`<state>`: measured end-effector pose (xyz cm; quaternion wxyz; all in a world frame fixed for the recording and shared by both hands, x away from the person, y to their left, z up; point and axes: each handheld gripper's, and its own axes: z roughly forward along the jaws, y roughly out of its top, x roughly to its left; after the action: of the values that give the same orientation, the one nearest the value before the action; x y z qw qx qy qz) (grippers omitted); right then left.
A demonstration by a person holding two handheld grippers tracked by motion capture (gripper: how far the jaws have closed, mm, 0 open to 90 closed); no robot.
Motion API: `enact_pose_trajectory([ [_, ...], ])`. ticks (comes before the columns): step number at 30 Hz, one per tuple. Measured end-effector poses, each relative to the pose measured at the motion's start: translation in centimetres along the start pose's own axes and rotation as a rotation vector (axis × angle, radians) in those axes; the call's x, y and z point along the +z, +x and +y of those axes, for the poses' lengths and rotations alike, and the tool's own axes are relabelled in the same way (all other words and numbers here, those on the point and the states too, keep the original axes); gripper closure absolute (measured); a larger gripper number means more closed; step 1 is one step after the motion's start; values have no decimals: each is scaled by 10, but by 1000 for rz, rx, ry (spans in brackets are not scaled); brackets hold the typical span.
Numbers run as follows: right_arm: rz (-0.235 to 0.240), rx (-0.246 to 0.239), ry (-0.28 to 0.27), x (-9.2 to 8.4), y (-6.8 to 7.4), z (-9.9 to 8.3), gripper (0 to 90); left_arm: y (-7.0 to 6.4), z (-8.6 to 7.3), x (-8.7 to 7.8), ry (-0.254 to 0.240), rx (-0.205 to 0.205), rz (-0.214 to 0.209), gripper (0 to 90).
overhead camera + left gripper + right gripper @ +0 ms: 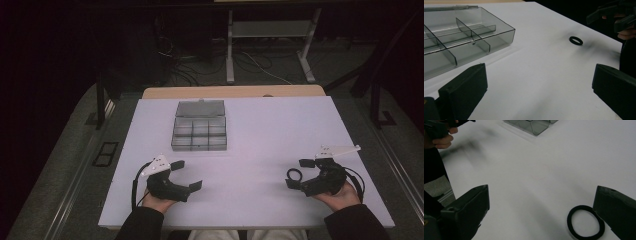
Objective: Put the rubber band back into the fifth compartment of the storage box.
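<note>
Left gripper (pixel 186 174): black, held in the person's left hand (pixel 159 201) at the near left of the white table (pixel 270 125); jaws spread wide, nothing between them. A grey three-cornered plate sits on top, and a black cable loops beside it. In the left gripper view its two jaws frame bare table, with the box ahead to the left.

Compartment box (pixel 199 132): clear smoky plastic, lid open and lying flat behind it, set toward the far left-centre of the table, well apart from both grippers. Dividers split it into small cells; the visible cells look empty (pixel 461 37).

Black ring (pixel 294 175): small loop, flat on the table at the near right, just beside the right gripper. In the right gripper view (pixel 585 222) it lies by the inner face of the right-hand jaw; touching or not, cannot be told.

Right gripper (pixel 300 173): black, held in the right hand (pixel 341 196) at the near right edge; jaws wide apart, gripping nothing.
</note>
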<state>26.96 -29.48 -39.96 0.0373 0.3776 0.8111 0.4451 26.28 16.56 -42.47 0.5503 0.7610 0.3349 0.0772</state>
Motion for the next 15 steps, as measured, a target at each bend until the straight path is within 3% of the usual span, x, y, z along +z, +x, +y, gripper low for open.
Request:
enact_pose_trajectory([
  [15,-30,11,45,-8,-17,5,2,0,0,0,-4,-1,1,0],
])
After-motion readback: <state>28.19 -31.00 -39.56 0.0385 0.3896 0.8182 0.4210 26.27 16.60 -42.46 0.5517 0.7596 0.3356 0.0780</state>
